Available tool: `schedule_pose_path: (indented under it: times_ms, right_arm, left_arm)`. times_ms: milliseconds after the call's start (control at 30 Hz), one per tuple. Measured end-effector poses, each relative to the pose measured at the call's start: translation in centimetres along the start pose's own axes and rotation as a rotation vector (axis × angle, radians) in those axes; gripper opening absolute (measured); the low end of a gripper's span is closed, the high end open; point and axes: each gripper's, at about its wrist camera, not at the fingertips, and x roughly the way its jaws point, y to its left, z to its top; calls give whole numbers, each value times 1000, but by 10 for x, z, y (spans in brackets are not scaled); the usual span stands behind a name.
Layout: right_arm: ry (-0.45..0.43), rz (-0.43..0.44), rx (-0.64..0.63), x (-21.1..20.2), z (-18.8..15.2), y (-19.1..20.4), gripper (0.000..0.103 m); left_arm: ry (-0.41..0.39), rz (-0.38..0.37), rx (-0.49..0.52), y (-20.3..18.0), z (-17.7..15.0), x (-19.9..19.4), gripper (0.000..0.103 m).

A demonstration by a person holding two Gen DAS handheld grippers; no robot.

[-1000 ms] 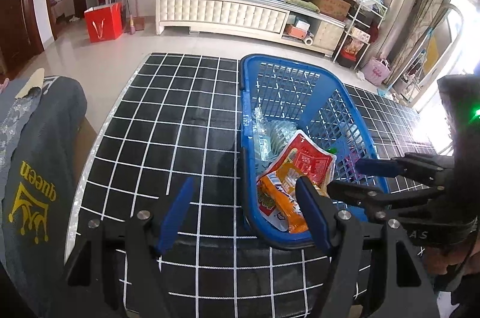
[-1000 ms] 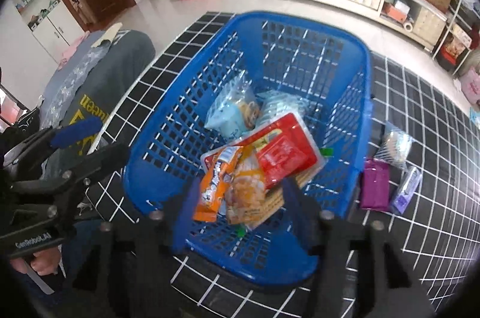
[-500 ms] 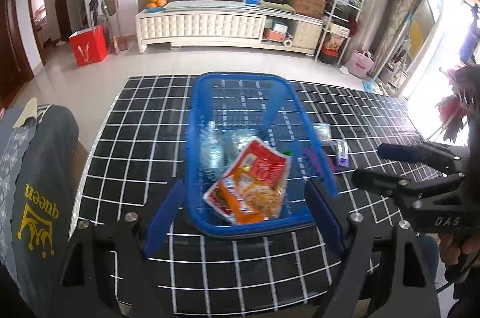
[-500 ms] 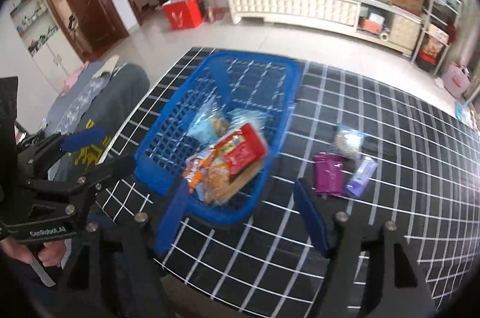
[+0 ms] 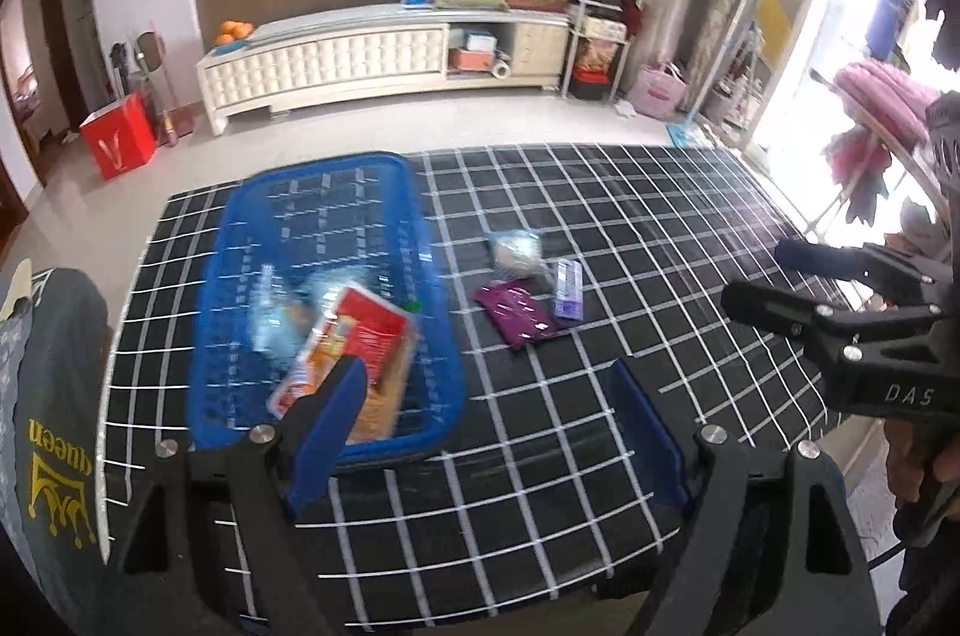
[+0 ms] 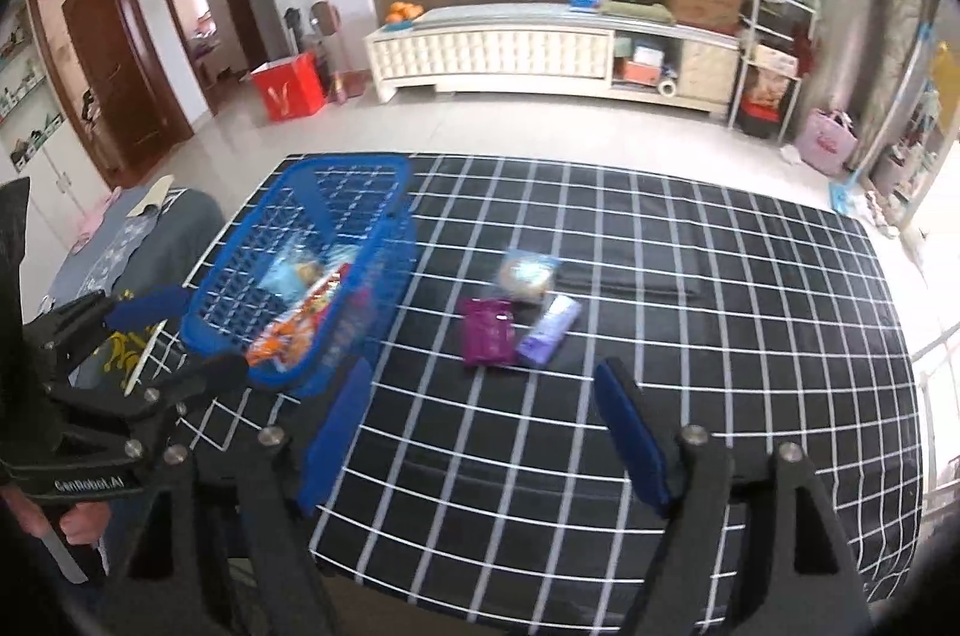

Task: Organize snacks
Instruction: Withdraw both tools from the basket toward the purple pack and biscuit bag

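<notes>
Three packets point(image 6: 515, 318) are still lying mid-frame on the checked surface point(image 6: 720, 336); several are sitting inside the blue basket point(image 6: 312, 270), centre-left. Left gripper point(image 5: 486, 432) and right gripper point(image 6: 480, 432) are hovering, fingers apart, empty.

Your left hand-held gripper point(image 5: 486, 420) is held with its blue-padded fingers point(image 5: 324, 426) spread wide, nothing between them. Your right hand-held gripper point(image 6: 480, 426) is likewise spread wide and empty, level with the left one and well apart from it. Your right hand point(image 5: 918, 462) wraps its handle; your left hand point(image 6: 78, 516) grips the other handle.
</notes>
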Motion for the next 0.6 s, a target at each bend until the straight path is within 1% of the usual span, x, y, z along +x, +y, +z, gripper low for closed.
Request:
schedule_pose_path:
  times_ms: [133,233,400,500,600]
  right_arm:
    - [-4,-25,20,-1,-11,-26,85]
    - [-4,-35,43,2,-17,-45,86]
    - [-1,-52,77,10,-22,-75,88]
    - [5,-57,96,17,-25,-89,89]
    - [24,-51,107,25,-25,-100,89]
  left_arm:
    - [35,-7,31,-28,-1,19,81]
    - [61,-10,30,-43,2,33,81]
    - [99,-4,16,-58,7,54,81]
    - [122,12,5,-63,11,67,81]
    - [172,28,1,-67,16,84,81]
